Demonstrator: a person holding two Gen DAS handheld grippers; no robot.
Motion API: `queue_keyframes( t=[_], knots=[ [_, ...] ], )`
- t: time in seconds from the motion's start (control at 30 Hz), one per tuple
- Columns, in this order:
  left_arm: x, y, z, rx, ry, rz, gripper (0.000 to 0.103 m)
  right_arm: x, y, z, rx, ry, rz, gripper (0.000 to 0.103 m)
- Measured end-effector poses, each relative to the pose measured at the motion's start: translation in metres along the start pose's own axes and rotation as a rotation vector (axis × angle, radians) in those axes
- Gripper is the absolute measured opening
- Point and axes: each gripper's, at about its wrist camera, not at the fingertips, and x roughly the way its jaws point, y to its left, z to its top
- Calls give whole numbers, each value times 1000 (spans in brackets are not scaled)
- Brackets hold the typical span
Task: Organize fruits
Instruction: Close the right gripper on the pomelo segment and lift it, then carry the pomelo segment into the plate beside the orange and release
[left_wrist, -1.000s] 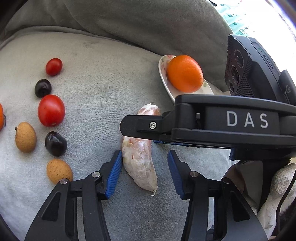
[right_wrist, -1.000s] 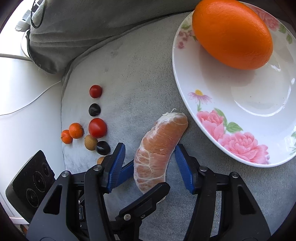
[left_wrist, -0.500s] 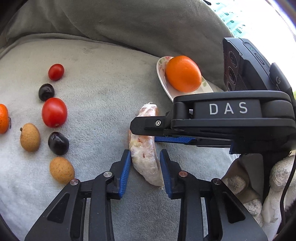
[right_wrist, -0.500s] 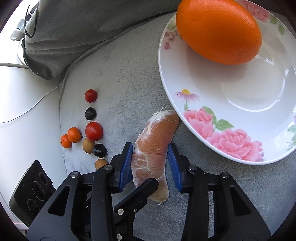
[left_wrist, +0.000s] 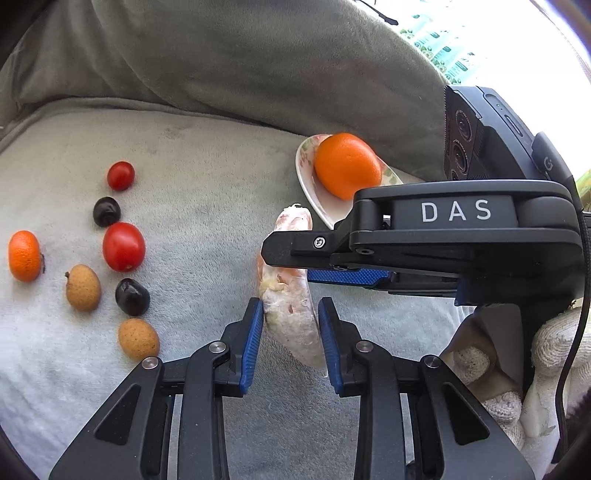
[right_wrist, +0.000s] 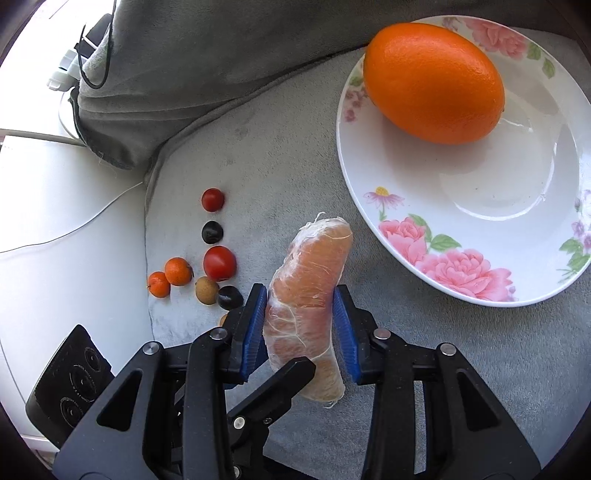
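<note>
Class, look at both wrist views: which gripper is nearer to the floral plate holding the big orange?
Right. The right gripper grips the pomelo segment at the part nearer the plate; the left gripper grips its far end, farther from the plate.

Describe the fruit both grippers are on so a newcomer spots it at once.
On the grey blanket, look just left of the floral plate holding the orange. The peeled pomelo segment is there, with the left gripper and right gripper clamped on it. It is long, pale pink and membrane-covered, unlike the small round fruits nearby.
</note>
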Motion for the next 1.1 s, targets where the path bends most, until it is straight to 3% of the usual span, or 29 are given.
queue_keyframes(
  t=[0.43,1.1],
  knots=[
    [-24,-31,4,61,-47,-44,29,-50,-2,3,-1,-94,9,39],
    [14,-73,38,159,-8,-114,29,-99,-63,33,81,-182,-28,39]
  ],
)
